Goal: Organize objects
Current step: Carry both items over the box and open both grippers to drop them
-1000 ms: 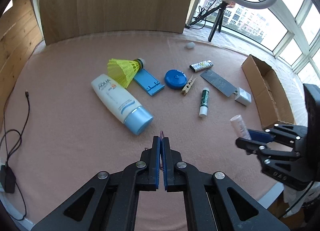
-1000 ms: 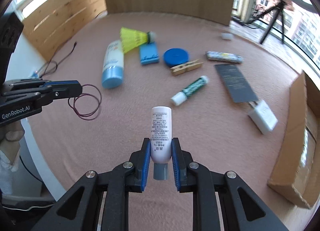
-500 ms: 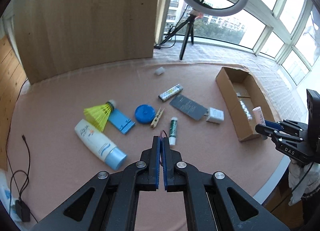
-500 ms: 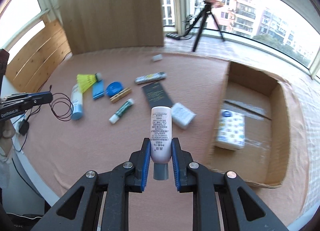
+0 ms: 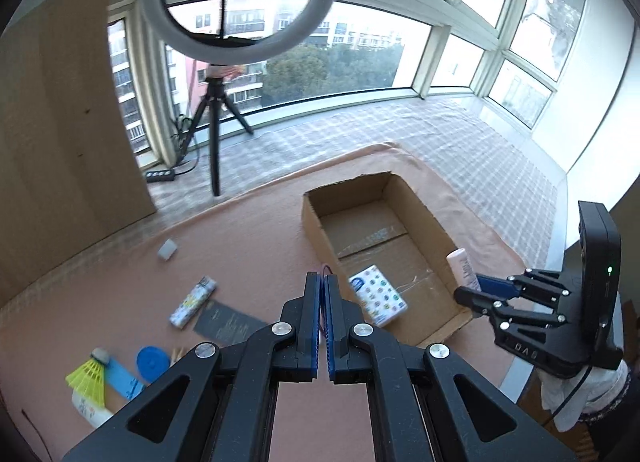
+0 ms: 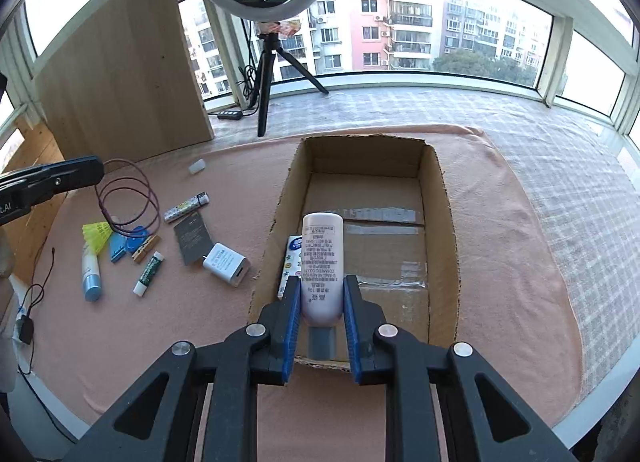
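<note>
While our right gripper (image 6: 319,294) pinches the pale pink tube (image 6: 322,262) over the near end of the cardboard box (image 6: 440,198), our left gripper (image 5: 322,286), at its nine o'clock, is clamped fully on a thin looped cord (image 6: 128,198). We judge this the drop-off step. Next we lower the tube at twelve o'clock, beside the patterned packet (image 6: 291,258) inside, then release. Loose items (image 6: 224,258) lie farther at ten o'clock.
</note>
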Demonstrator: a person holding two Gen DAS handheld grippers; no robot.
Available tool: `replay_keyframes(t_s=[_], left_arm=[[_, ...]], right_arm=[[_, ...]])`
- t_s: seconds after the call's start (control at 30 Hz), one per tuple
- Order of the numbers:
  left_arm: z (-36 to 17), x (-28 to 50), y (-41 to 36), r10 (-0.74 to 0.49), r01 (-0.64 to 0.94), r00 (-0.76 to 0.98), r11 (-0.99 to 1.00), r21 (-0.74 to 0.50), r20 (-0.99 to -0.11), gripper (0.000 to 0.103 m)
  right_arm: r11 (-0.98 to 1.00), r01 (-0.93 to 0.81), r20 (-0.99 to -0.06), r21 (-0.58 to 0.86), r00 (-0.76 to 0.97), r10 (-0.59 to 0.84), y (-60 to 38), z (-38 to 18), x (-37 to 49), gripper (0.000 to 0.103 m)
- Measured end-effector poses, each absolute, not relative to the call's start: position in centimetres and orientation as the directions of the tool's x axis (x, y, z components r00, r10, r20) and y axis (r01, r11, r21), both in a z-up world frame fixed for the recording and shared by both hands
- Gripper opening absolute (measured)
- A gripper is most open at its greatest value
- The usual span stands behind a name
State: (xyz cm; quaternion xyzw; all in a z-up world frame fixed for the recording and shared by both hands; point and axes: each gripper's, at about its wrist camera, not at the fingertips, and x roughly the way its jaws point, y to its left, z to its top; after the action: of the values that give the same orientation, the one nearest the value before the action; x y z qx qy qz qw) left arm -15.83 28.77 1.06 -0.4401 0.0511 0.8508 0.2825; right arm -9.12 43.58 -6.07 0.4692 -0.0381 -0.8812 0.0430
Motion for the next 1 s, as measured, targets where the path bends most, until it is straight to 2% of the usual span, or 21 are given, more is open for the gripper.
replay_keyframes(t_s=[0.3,0.53,0.6,0.63,0.67,0.73,1.0], left_arm=[[-1.0,-20.3,38.5,0.454,-0.576,-0.4,-0.8,-0.167,-0.796,0.002],[-2.4,-22.3,41.8,0.467,-0.598,-0.368,-0.781,-0.18,-0.804,0.002],[-2.8,-22.6,42.5,0.453,-0.599,-0.358,-0.782,-0.171,-0.817,0.015],[-2.8,-22.6,42.4,0.448,-0.597,-0.365,-0.786,-0.164,-0.816,0.038],[-2.8,-22.5,42.3,0.452,-0.599,-0.369,-0.784,-0.163,-0.812,0.053],[-2.5,-22.1,41.7,0.451,-0.599,-0.378,-0.785,-0.158,-0.809,0.054],[-2.3,-20.4,35.0,0.398,-0.526,-0.416,-0.839,-0.141,-0.818,0.054]], right_arm=[[-0.991,-0.024,-0.842,0.131,-0.531,-0.098,46.6,-7.9,-10.1,0.018],[-0.99,-0.047,-0.85,0.13,-0.52,-0.087,48.1,-8.3,-10.7,0.019],[-0.993,-0.028,-0.853,0.118,-0.515,-0.087,48.1,-8.2,-10.9,0.019],[-0.994,-0.021,-0.852,0.111,-0.516,-0.084,48.0,-8.1,-10.8,0.025],[-0.994,-0.023,-0.85,0.104,-0.521,-0.077,48.0,-7.9,-10.8,0.038],[-0.995,-0.029,-0.838,0.1,-0.541,-0.069,48.0,-7.4,-10.5,0.053],[-0.985,-0.043,-0.828,0.167,-0.548,-0.117,47.5,-6.9,-9.9,0.053]])
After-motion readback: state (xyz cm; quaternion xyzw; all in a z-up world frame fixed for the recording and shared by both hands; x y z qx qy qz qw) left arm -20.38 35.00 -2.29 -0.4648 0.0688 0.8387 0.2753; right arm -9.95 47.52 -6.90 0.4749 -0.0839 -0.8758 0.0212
